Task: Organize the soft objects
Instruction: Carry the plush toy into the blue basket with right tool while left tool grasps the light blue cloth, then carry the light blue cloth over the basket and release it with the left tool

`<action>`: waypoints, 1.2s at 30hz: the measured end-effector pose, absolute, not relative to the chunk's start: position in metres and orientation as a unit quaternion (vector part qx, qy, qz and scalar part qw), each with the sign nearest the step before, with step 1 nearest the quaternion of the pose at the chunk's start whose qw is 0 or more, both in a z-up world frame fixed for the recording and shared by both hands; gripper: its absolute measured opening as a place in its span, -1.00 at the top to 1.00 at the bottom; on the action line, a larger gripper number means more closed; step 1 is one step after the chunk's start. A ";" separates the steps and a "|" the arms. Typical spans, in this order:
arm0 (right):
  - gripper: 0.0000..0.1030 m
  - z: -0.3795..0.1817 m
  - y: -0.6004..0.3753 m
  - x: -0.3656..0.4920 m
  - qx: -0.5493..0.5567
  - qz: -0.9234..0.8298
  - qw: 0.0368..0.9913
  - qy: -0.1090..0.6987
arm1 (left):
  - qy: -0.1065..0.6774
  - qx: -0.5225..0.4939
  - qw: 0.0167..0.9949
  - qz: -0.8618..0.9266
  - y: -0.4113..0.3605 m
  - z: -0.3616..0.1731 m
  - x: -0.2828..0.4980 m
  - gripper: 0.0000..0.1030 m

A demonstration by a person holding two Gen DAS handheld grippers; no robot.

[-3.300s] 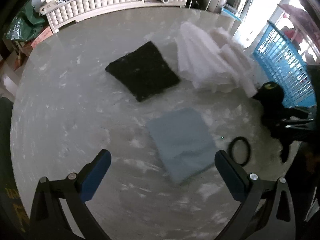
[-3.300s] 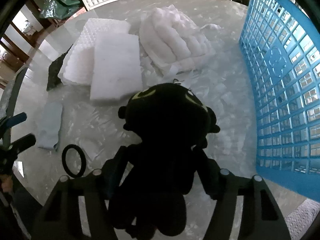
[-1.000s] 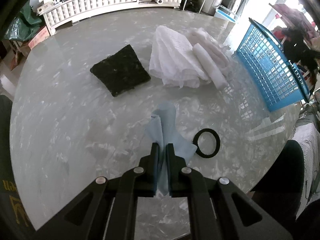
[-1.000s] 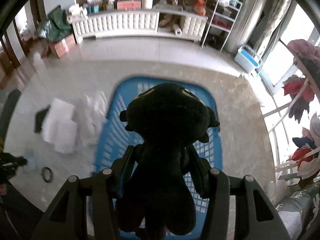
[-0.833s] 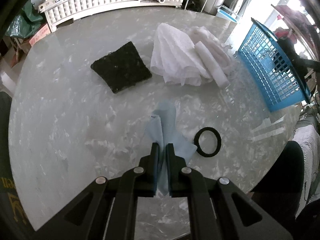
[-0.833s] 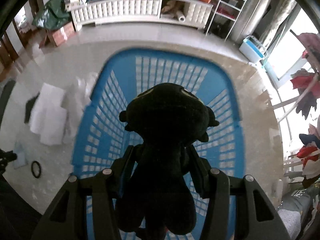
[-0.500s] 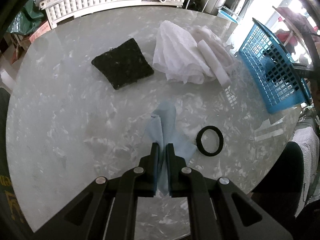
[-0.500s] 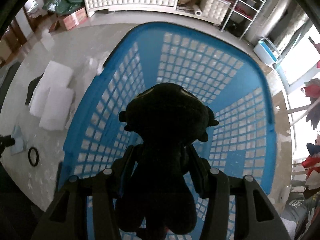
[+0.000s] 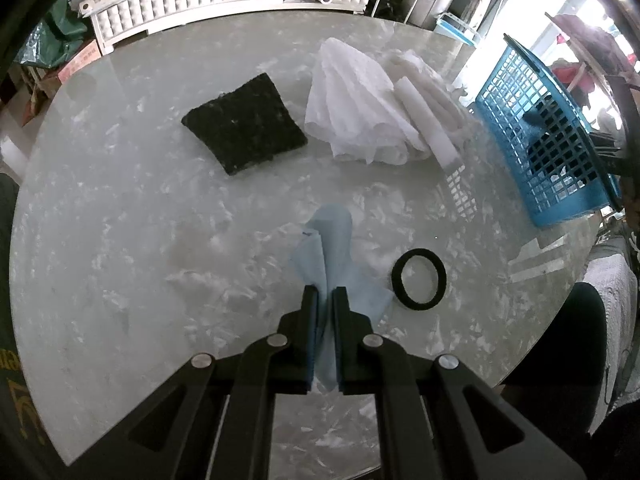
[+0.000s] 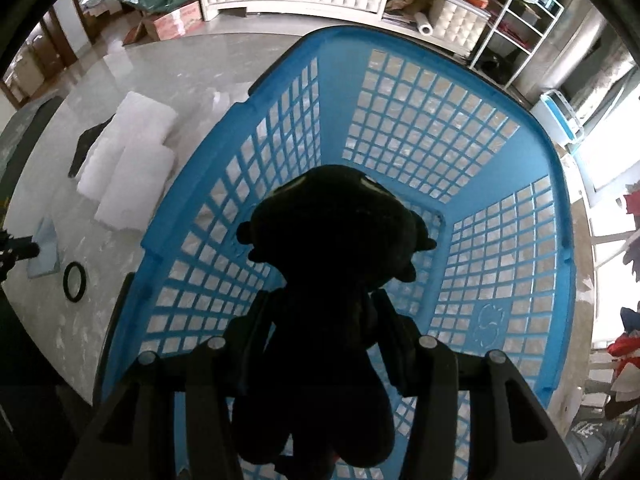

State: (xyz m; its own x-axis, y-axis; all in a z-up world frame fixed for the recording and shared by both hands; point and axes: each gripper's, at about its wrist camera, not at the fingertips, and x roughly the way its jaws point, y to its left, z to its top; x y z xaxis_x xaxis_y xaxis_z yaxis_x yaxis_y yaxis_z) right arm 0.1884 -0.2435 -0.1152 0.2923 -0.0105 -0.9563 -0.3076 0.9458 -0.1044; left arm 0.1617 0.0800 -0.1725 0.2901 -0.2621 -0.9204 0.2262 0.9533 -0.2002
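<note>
- The right hand-held gripper (image 10: 320,312) has its fingers pressed on the body of a black plush toy (image 10: 332,248), which hangs head-down over the open blue basket (image 10: 404,132), inside its rim.
- The toy is not yet released; I judge it the first item to go in, since the basket floor visible around it is bare.
- The left hand-held gripper (image 9: 325,320) is nearly closed, pinching a light blue cloth (image 9: 332,248) that droops from its pads, with the lower end at or near the bench (image 9: 120,240), well apart from the basket.
- Just beside the cloth, on the basket side, lies a black ring (image 9: 419,279), flat on the bench.
- Left on the bench: a black square pad (image 9: 244,134), far from the basket, and between the two a heap of white wadding (image 9: 352,108) with white foam rolls (image 9: 428,116) against it.
- By this reading the task is early: one item about to land, one in hand, four untouched.
- The basket stands at the bench edge, so later drops need care.
</note>
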 end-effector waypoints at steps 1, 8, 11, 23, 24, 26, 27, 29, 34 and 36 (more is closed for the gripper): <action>0.08 -0.115 -0.242 0.187 -0.139 0.099 0.791 0.587 | 0.577 -0.015 0.802 -0.153 0.079 -0.173 0.162 0.88; 0.08 -0.120 -0.236 0.178 -0.156 0.117 0.779 0.596 | 0.576 -0.016 0.803 -0.152 0.078 -0.172 0.162 0.88; 0.05 -0.121 -0.236 0.175 -0.164 0.118 0.774 0.600 | 0.574 -0.018 0.804 -0.156 0.077 -0.170 0.160 0.88; -0.56 -0.109 -0.252 0.176 -0.176 0.060 0.787 0.589 | 0.570 -0.017 0.808 -0.148 0.080 -0.165 0.158 0.88; -0.71 -0.106 -0.253 0.175 -0.175 0.057 0.791 0.584 | 0.569 -0.017 0.809 -0.147 0.080 -0.163 0.158 0.88; -0.95 -0.097 -0.258 0.174 -0.171 0.052 0.801 0.572 | 0.566 -0.016 0.812 -0.145 0.080 -0.158 0.156 0.88; -0.97 -0.091 -0.259 0.171 -0.167 0.050 0.807 0.565 | 0.563 -0.015 0.814 -0.145 0.078 -0.154 0.155 0.88; -0.97 -0.083 -0.262 0.167 -0.166 0.043 0.816 0.552 | 0.558 -0.011 0.817 -0.145 0.076 -0.147 0.153 0.88; -0.97 -0.062 -0.260 0.153 -0.159 0.020 0.847 0.507 | 0.545 -0.003 0.826 -0.141 0.068 -0.127 0.146 0.88; -0.97 -0.054 -0.262 0.148 -0.143 0.018 0.859 0.491 | 0.541 -0.001 0.830 -0.138 0.064 -0.121 0.143 0.88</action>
